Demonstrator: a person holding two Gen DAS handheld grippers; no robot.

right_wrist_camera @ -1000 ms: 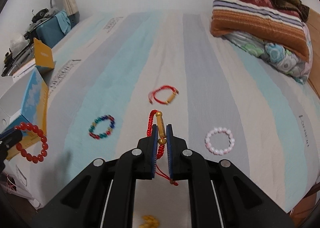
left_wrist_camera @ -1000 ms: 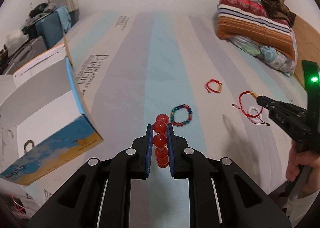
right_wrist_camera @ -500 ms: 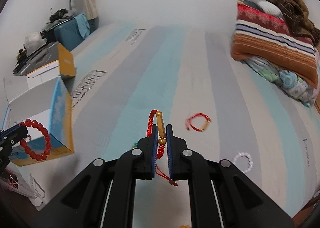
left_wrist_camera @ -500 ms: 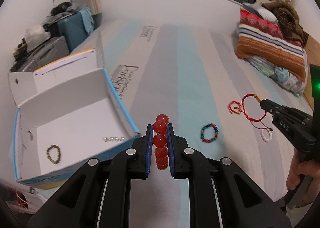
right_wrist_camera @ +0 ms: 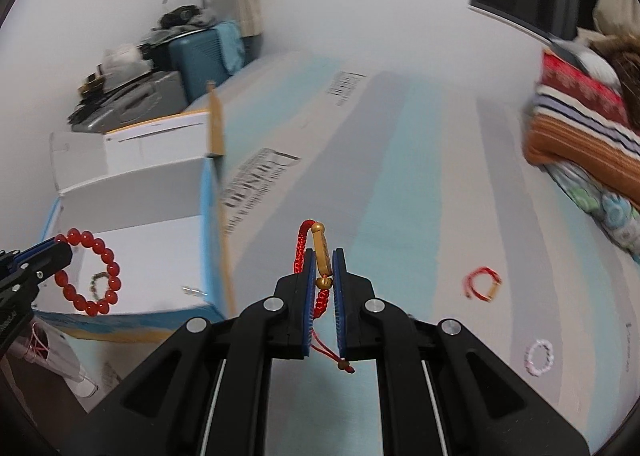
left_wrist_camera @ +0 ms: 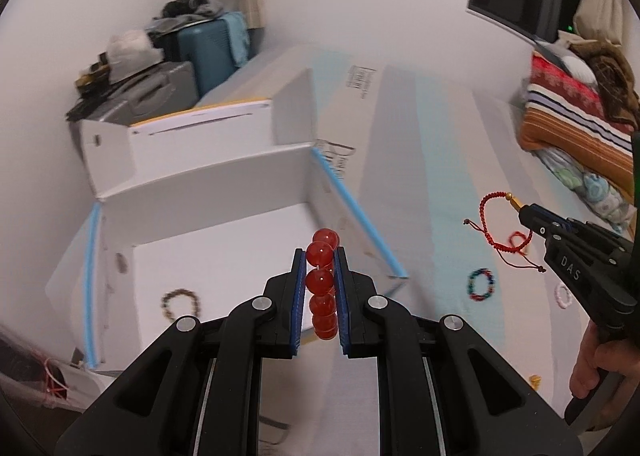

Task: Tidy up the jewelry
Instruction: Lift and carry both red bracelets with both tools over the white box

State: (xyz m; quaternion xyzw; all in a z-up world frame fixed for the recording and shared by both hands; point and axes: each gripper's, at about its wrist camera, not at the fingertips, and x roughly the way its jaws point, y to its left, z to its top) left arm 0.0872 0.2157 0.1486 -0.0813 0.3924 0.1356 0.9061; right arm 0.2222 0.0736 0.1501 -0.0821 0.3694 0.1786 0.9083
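My left gripper (left_wrist_camera: 319, 256) is shut on a red bead bracelet (left_wrist_camera: 322, 280), held above the front right corner of an open white box (left_wrist_camera: 224, 184) with blue edges. A brown bead bracelet (left_wrist_camera: 180, 302) lies on the box floor. My right gripper (right_wrist_camera: 323, 260) is shut on a red cord bracelet with a gold tube (right_wrist_camera: 321, 256), over the striped bed to the right of the box (right_wrist_camera: 132, 196). In the right wrist view the left gripper (right_wrist_camera: 60, 246) dangles the red bead bracelet (right_wrist_camera: 94, 276) over the box. On the bed lie a second red cord bracelet (right_wrist_camera: 482, 288), a pink bead bracelet (right_wrist_camera: 540, 356) and a multicoloured bead bracelet (left_wrist_camera: 481, 285).
The box's lid flap (left_wrist_camera: 192, 136) stands up behind it. Suitcases and clutter (left_wrist_camera: 168, 56) fill the far left corner. Folded blankets and pillows (left_wrist_camera: 576, 124) pile up at the bed's far right. A hand (left_wrist_camera: 600, 372) grips the right tool's handle.
Both grippers have swung left and risen toward the box with their bracelets still held. The box interior has come into view under the left gripper; the loose bracelets have slid to the right.
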